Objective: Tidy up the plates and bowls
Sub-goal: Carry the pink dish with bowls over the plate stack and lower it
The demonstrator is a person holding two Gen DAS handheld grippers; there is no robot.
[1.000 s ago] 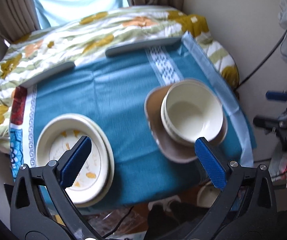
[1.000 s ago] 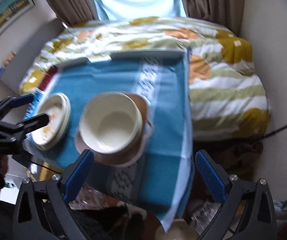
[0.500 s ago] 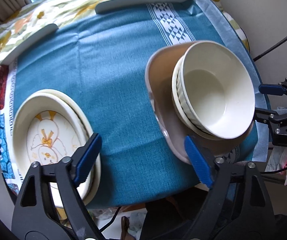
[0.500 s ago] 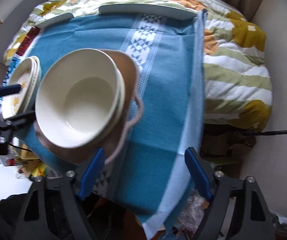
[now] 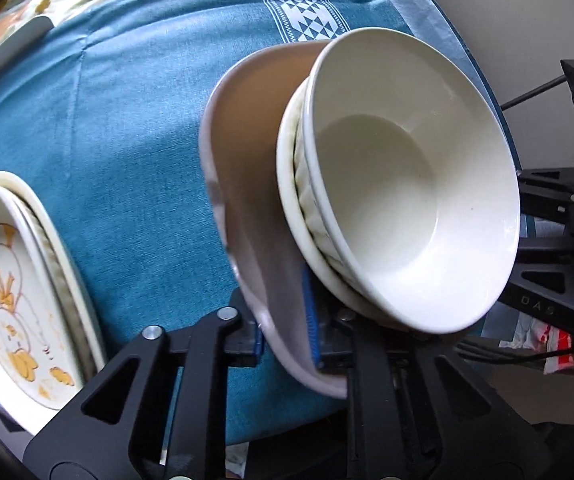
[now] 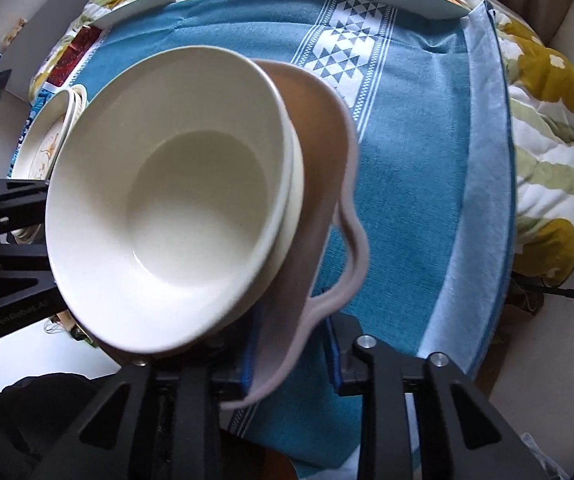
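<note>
Claws come first: the left claw (image 5: 287,328) is clamped on the near rim of the brown dish (image 5: 247,208), one blue pad above the rim and one below. The right claw (image 6: 291,354) sits at the other side of the same dish (image 6: 319,152), near its handle. One pad is inside the rim and one outside, and they look pressed on it, though the contact is partly hidden.

Two white bowls (image 5: 407,184) are nested and sit in the brown dish. To the left, well apart, a stack of plates (image 5: 19,292) with a yellow drawing lies on the blue cloth (image 5: 135,120) of the table.

I judge the sorting is nearly done, since the bowls are together and the plates are together. What is left seems to be carrying or placing the dish with the bowls. I cannot tell if the dish is lifted or rests on the cloth.

Left view shows the plate drawing and the ribbed side of the lower bowl. Right view shows the wavy handle (image 6: 351,248) of the dish and the flowered quilt (image 6: 543,128) beyond the cloth, and the plates (image 6: 47,136) only as a small edge.
</note>
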